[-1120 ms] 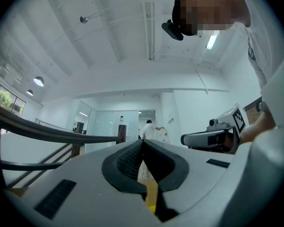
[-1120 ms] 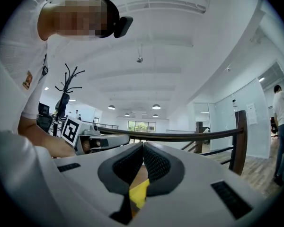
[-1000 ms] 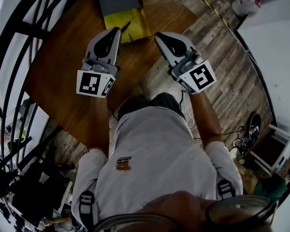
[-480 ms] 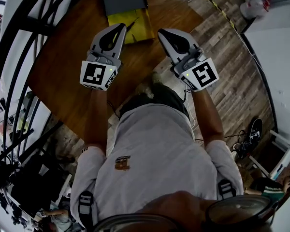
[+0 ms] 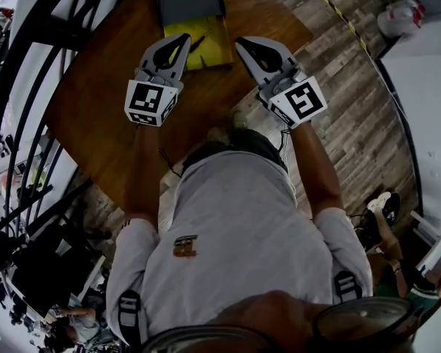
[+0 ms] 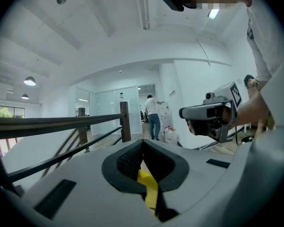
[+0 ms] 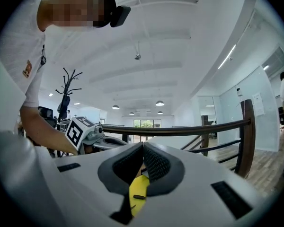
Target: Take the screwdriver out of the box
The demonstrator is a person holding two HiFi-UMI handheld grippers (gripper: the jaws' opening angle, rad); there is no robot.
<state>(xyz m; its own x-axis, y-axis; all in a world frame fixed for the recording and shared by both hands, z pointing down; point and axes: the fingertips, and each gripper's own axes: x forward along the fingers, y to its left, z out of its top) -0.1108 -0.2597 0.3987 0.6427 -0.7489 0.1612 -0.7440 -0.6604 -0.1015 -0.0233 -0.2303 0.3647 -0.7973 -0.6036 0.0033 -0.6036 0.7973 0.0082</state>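
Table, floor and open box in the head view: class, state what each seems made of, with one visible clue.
Table: probably wood or veneer, smooth brown top with a slight sheen.
Floor: wood-look planks in mixed tones; solid or laminate is unclear.
Box: grey lid, yellow inside, perhaps plastic with foam; too small to tell.

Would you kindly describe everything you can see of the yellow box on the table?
The box is a shallow yellow tray lying flat and open on the wooden table, with what looks like its dark grey lid laid back on the far side. A slim dark screwdriver lies slantwise inside. The left gripper's tip overlaps the tray's left edge in the head view; contact cannot be told. The right gripper is clear of it.
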